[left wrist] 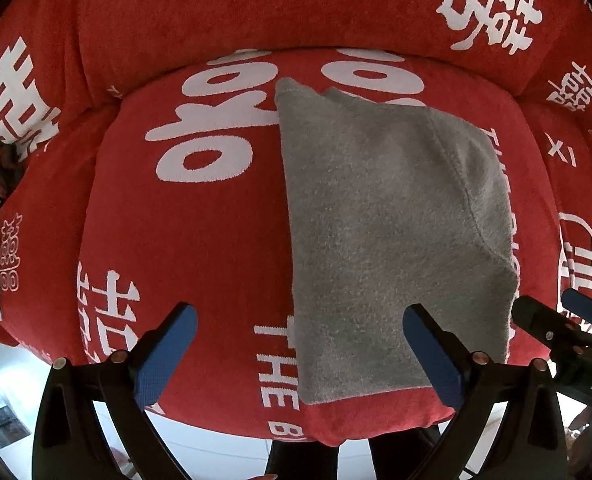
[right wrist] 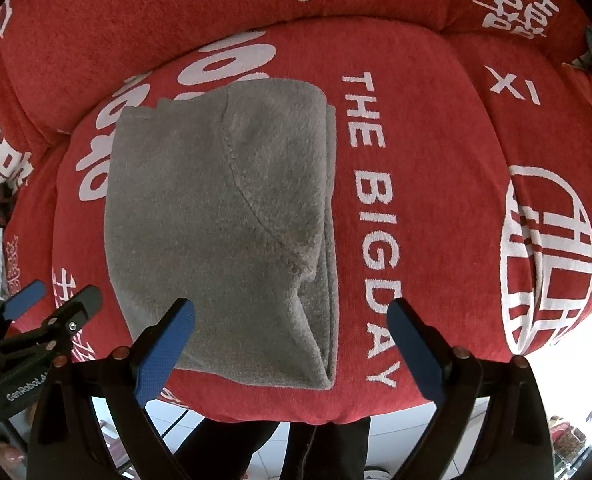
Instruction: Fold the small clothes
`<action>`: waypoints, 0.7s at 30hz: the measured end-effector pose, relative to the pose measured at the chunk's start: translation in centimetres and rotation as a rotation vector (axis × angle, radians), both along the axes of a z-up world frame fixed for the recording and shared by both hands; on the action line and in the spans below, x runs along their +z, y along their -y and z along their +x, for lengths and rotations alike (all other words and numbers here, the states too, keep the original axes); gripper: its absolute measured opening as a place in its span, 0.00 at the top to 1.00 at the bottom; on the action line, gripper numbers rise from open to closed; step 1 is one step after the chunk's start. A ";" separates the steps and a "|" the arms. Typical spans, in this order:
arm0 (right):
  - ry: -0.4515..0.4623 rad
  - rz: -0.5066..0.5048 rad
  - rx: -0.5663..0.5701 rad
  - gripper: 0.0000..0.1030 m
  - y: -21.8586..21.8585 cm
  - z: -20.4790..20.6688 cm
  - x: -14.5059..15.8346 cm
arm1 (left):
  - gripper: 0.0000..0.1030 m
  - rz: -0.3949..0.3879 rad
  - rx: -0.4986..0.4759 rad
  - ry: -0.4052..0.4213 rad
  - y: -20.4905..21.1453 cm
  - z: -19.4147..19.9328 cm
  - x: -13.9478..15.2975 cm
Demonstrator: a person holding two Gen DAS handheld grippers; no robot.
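- Already folded into a tidy rectangle, the grey fleece garment (left wrist: 392,216) lies flat on the red cushion with white lettering (left wrist: 200,220).
- Left gripper (left wrist: 300,344) and right gripper (right wrist: 292,340) hover near its near edge, both released, holding nothing.
- Perhaps one more fold remains.
- Pale tiled floor (right wrist: 168,412) shows below.

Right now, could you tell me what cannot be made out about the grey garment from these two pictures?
- What kind of garment it is: folded, in both views, so its own layers hide its shape.
- The layers stacked at its right edge, right wrist view: too compressed to count.
- Its near right corner, left wrist view: behind the left gripper's finger.
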State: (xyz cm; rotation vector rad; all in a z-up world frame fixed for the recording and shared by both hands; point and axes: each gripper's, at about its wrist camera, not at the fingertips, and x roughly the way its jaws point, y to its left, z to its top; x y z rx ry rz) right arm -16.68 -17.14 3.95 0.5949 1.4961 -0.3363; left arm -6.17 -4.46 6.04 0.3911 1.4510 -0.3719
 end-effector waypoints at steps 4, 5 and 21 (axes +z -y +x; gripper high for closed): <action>0.001 -0.001 0.002 0.05 0.1 0.1 0.0 | 0.00 0.005 0.001 0.001 0.1 0.0 0.0; 0.001 -0.001 0.002 0.05 0.1 0.1 0.1 | 0.00 0.007 0.000 0.003 0.2 0.0 0.1; -0.001 0.003 0.014 0.05 -0.1 0.5 -0.1 | 0.00 0.012 0.016 0.014 0.1 0.6 -0.1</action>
